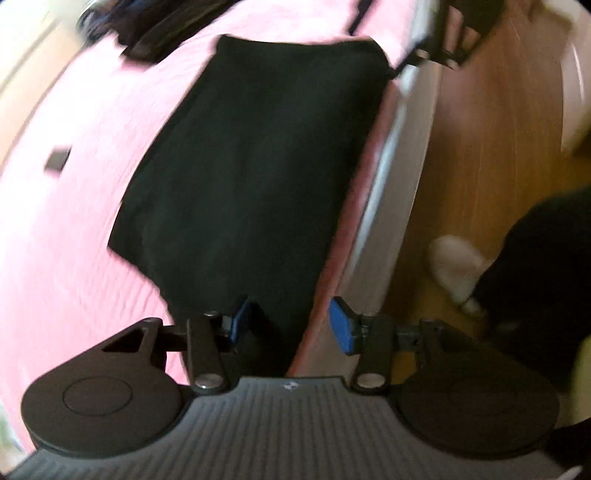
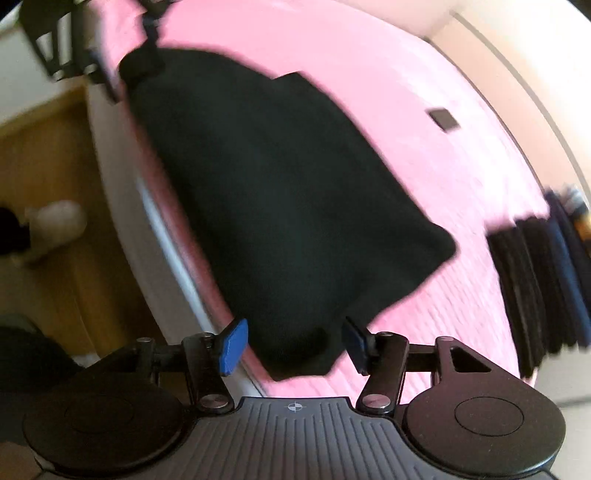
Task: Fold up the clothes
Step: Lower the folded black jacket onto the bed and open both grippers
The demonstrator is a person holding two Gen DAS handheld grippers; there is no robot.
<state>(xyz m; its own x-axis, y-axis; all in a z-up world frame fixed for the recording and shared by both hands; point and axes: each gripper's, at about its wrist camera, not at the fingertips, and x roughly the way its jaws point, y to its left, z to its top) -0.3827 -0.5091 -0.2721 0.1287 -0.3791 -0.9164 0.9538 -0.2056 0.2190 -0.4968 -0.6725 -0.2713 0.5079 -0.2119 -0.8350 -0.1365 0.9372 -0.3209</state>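
A black garment (image 1: 251, 177) lies flat on the pink bed sheet (image 1: 74, 221), along the bed's edge. My left gripper (image 1: 290, 326) is open, and the garment's near end sits between its blue pads (image 1: 341, 328). In the right wrist view the same garment (image 2: 280, 192) spreads away from me. My right gripper (image 2: 293, 345) is open around the near corner. Both views are blurred by motion. Black frame parts of the opposite gripper show at the garment's far end in each view (image 1: 454, 40) (image 2: 55, 48); its fingers are not clear.
A pile of dark folded clothes (image 2: 535, 280) (image 1: 147, 33) lies further along the bed. A small dark square (image 2: 443, 118) lies on the sheet. The white bed frame (image 1: 399, 184) borders a wooden floor (image 1: 480, 147), where a person's white-socked foot (image 1: 458, 266) stands.
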